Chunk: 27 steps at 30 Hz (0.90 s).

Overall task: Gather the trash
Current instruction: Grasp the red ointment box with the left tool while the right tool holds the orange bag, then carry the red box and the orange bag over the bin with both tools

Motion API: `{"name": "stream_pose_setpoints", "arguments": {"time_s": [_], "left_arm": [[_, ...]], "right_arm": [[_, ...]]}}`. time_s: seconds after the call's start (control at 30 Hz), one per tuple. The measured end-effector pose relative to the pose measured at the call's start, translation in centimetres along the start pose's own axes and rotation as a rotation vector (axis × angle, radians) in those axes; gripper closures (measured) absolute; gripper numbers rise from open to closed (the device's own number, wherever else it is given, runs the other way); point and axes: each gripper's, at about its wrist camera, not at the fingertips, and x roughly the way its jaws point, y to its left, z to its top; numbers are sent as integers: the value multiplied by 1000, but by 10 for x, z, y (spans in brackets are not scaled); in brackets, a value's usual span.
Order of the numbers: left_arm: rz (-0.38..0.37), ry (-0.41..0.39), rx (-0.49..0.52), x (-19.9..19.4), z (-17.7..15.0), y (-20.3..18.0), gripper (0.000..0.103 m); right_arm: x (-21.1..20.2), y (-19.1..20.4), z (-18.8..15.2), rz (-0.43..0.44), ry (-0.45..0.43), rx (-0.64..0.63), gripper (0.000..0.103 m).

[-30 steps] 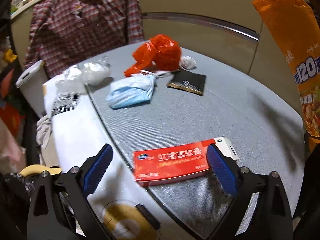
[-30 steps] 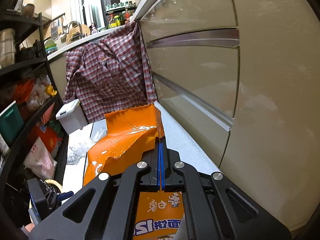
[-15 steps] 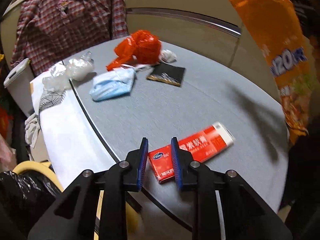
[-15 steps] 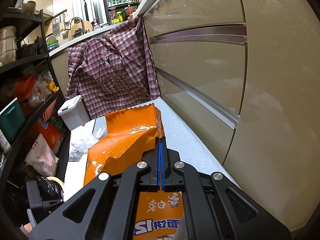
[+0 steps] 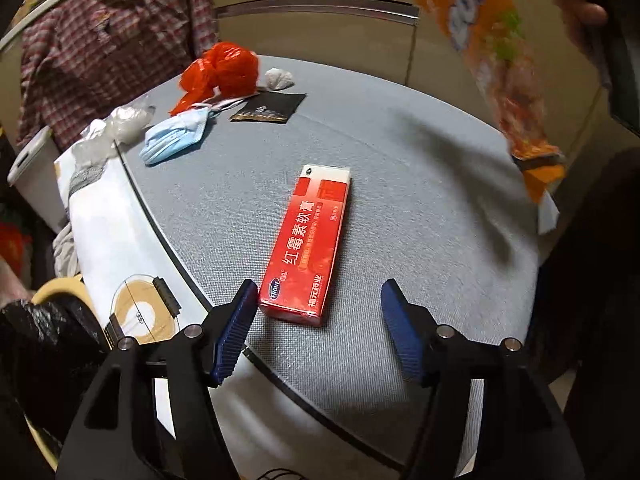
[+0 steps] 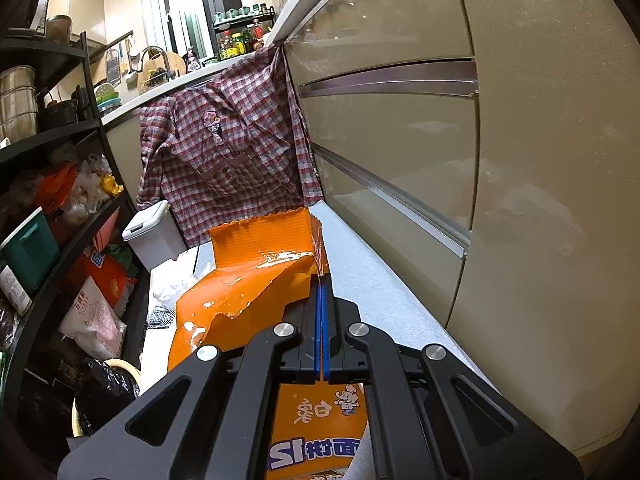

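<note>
Your left gripper (image 5: 316, 308) had just been opening, empty, jaws spread around the red box (image 5: 310, 242) at lower centre. Box looked light and stiff; take its long sides. Right gripper (image 6: 322, 312) stayed pinched on the thin, slippery orange bag (image 6: 244, 280).

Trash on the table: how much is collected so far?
In hand: the right gripper is shut on the orange bag. The left gripper, just opening, holds nothing; the red box lies loose. Left: box, mask, red wad, black packet.

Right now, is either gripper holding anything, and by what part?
Right gripper is shut on the orange snack bag, pinching its side edge near the top. Left gripper holds nothing: jaws have just been opening, red box lying loose between them.
</note>
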Motion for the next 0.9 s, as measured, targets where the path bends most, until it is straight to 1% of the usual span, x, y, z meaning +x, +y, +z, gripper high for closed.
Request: {"name": "stream_pose_setpoints", "arguments": {"time_s": [0.1, 0.13, 0.17, 0.2, 0.3, 0.47, 0.5, 0.57, 0.7, 0.9], "left_arm": [[24, -24, -72, 3, 4, 8, 41], [24, -28, -106, 3, 6, 12, 51], [18, -29, -124, 4, 7, 14, 65], [15, -30, -129, 5, 9, 15, 68], [40, -62, -119, -1, 13, 15, 68], [83, -92, -156, -17, 16, 23, 69], [100, -101, -166, -23, 18, 26, 69], [109, -116, -184, -34, 19, 31, 69], [178, -168, -230, -74, 25, 46, 69], [276, -195, -311, -130, 24, 72, 69]], "right_arm": [[1, -7, 0, -17, 3, 2, 103], [2, -10, 1, -22, 6, 3, 103], [3, -12, 1, -27, 9, 7, 103], [4, -15, 1, -34, 10, 9, 103], [5, -20, 1, -51, 8, 6, 103], [5, -23, 3, -46, 7, 13, 103], [5, -22, 3, -41, 7, 11, 103], [3, -19, 2, -32, 5, 6, 103], [-1, -12, 1, -13, -1, -7, 103], [-1, 15, -5, 63, 27, -14, 103]]}}
